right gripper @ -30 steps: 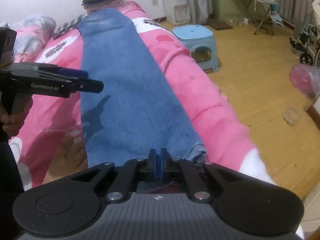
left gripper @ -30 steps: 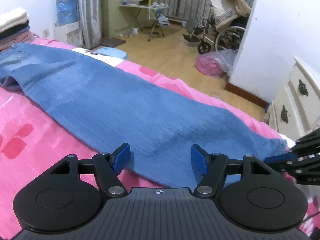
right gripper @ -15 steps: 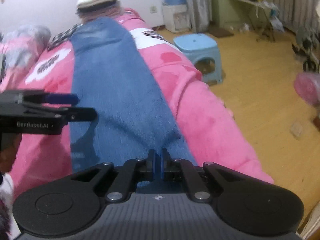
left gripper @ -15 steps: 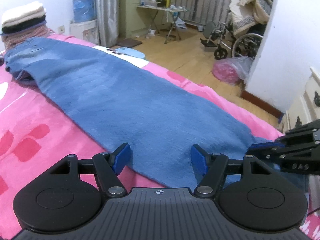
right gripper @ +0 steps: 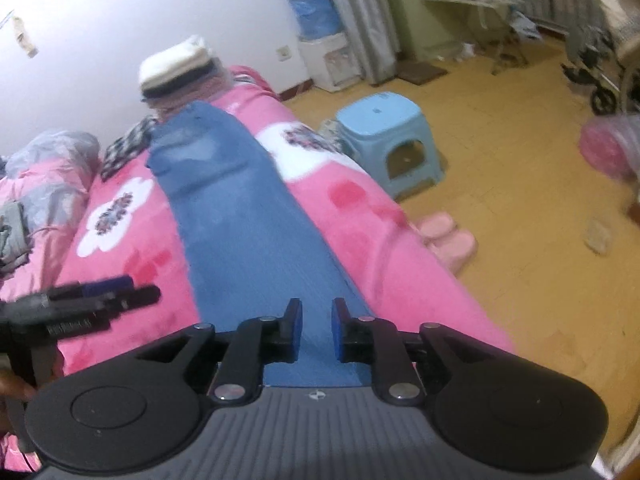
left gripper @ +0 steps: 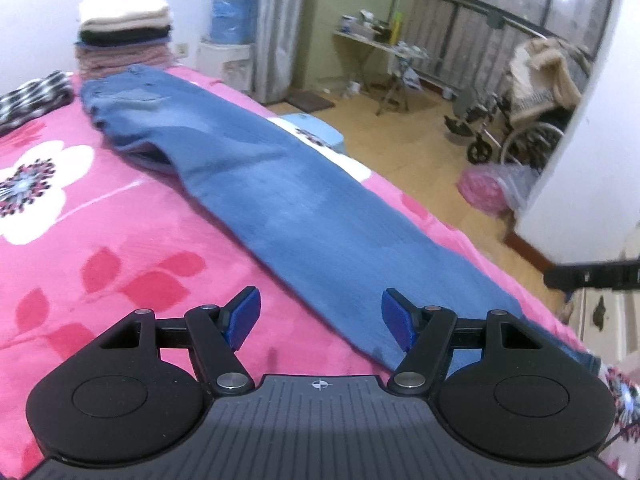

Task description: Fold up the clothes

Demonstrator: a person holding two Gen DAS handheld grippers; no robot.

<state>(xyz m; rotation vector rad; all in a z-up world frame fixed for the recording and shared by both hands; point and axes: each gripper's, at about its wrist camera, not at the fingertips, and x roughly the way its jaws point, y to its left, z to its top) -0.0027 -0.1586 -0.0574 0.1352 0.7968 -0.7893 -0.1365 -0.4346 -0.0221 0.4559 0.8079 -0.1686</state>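
**Jeans let go at the hem end**

The right tongs (right gripper: 316, 330), clamped shut a second ago, are being opened, with denim seen between the jaws but no longer pinched; the left tongs (left gripper: 320, 318) are being kept wide open, holding nothing. One pair of jeans (left gripper: 280, 184) is being left stretched flat on the bed (left gripper: 100, 240), running ahead of both tongs, apparently ready for folding. One stack of folded clothes (left gripper: 124, 32) is lying beyond the waistband.

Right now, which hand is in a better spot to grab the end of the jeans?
Probably the right. The right gripper sits right over the near end of the jeans, its jaws opening. The left gripper hangs open beside them, mostly over the pink blanket.
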